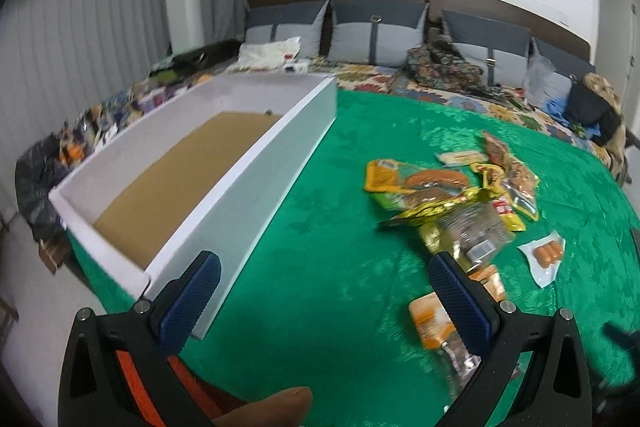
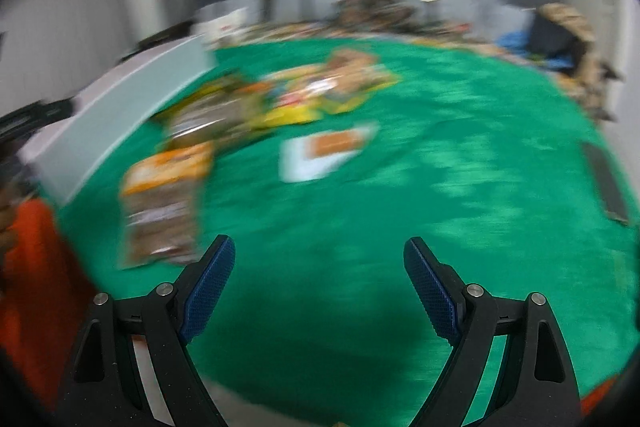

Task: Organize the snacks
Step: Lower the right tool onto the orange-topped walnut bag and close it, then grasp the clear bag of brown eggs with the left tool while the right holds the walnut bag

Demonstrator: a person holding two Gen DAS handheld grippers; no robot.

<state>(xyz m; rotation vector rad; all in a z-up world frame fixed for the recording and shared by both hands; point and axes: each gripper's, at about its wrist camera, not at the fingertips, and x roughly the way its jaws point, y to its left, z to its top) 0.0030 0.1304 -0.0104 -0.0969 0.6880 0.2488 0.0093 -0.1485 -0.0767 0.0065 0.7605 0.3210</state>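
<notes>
A white drawer-like box (image 1: 256,163) with a brown bottom lies on the green cloth (image 1: 328,227) at the left. A pile of snack packets (image 1: 460,195) lies to its right, with a sausage packet (image 1: 544,259) and an orange packet (image 1: 432,319) nearer me. My left gripper (image 1: 324,267) is open and empty above the cloth between box and pile. The right wrist view is blurred: the box (image 2: 132,107), the pile (image 2: 296,95), an orange packet (image 2: 164,199) and a white packet (image 2: 324,151) show. My right gripper (image 2: 320,259) is open and empty above the cloth.
The green cloth covers a bed with grey pillows (image 1: 376,31), a wooden headboard and heaped clothes (image 1: 440,67) at the back. Bags lie at the right edge (image 1: 592,107). A dark flat object (image 2: 604,179) lies on the cloth at right. Curtains hang at the left.
</notes>
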